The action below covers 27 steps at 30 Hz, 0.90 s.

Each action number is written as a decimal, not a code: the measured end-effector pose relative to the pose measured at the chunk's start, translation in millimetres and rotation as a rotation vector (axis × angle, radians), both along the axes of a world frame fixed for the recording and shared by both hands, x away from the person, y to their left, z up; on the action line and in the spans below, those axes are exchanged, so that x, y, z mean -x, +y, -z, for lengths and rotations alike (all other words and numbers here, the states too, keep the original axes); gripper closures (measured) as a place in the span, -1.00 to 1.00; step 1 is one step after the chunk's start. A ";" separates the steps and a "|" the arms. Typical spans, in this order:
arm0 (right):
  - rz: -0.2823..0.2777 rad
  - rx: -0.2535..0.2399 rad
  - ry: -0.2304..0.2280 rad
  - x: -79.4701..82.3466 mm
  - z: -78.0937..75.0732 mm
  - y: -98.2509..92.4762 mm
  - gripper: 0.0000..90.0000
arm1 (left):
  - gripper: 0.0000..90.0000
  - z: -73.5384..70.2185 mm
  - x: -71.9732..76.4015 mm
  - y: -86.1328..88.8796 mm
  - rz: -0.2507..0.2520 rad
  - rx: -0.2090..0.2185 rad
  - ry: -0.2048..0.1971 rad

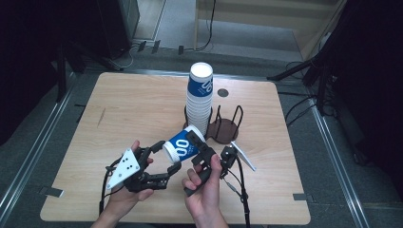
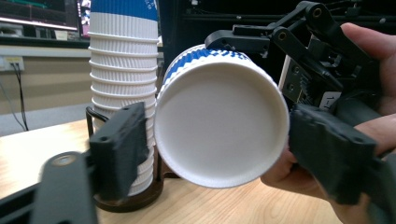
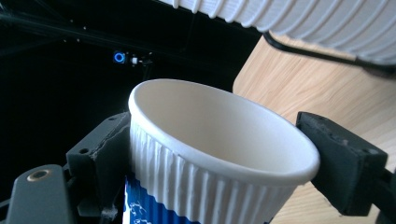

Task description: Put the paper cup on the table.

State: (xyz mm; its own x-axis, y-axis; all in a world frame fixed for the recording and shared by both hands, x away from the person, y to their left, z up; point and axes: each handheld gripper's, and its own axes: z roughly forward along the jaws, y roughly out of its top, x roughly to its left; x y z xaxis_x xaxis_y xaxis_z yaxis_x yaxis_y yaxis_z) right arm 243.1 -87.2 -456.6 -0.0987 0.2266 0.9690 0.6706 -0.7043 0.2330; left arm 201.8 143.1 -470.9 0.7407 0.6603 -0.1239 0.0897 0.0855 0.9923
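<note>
The right gripper (image 1: 196, 143) has its jaws pinching the ribbed blue-and-white paper cup (image 1: 183, 145) near its open rim, holding it sideways above the wooden counter (image 1: 133, 109). The left gripper (image 1: 167, 161) has its jaws spread beside the cup's base. At twelve o'clock, a tall stack of same cups (image 1: 199, 97) stands in a dark wire holder (image 1: 225, 126).

light fell evenly from above on the table (image 1: 142, 109), with dim, near-black surroundings. the cup (image 2: 222, 130) base glared pale white in the left gripper view; both gripper views showed soft, blurred jaws up close.
</note>
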 end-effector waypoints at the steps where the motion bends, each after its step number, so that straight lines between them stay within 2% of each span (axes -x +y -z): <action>1: 0.003 0.016 -0.008 -0.4 -0.8 -0.7 -0.68 | -0.64 -0.3 0.0 1.1 -0.001 0.003 0.003; 2: 0.010 0.042 -0.025 -0.6 -2.4 -2.8 -0.68 | -0.74 -0.6 0.2 2.1 -0.006 0.002 0.008; 4: 0.018 0.052 -0.037 -0.6 -3.3 -3.9 -0.68 | -0.77 -1.2 0.1 4.3 -0.008 0.001 0.022; 7: 0.039 0.109 -0.087 -0.8 -6.0 -8.0 -0.68 | -0.89 -1.3 0.5 5.7 -0.024 -0.007 0.034; 8: 0.039 0.109 -0.087 -0.8 -6.0 -8.0 -0.68 | -0.89 -1.0 0.6 6.1 -0.021 -0.008 0.037; 9: 0.051 0.147 -0.111 -0.6 -7.6 -9.3 -0.68 | -0.96 -0.7 0.9 6.2 -0.022 -0.010 0.041; 11: 0.053 0.166 -0.122 -0.6 -8.5 -9.9 -0.68 | -0.96 -0.4 1.5 5.8 -0.038 -0.017 0.056; 14: 0.073 0.227 -0.162 -0.2 -10.9 -11.9 -0.68 | -0.96 0.1 1.6 5.3 -0.070 -0.013 0.077; 18: 0.090 0.280 -0.187 -0.4 -13.1 -15.2 -0.68 | -0.96 0.3 0.7 5.6 -0.087 -0.014 0.104; 20: 0.103 0.331 -0.217 -0.1 -14.7 -17.0 -0.68 | -0.96 0.2 0.4 5.7 -0.092 -0.011 0.114; 23: 0.112 0.359 -0.225 0.5 -16.2 -18.0 -0.68 | -0.96 0.1 -0.3 7.0 -0.101 -0.006 0.130; 24: 0.123 0.379 -0.251 0.6 -17.4 -18.9 -0.68 | -0.96 0.3 -0.5 7.3 -0.105 -0.006 0.134; 27: 0.131 0.416 -0.270 0.3 -18.9 -20.0 -0.68 | -0.96 1.3 -1.3 9.0 -0.118 -0.009 0.147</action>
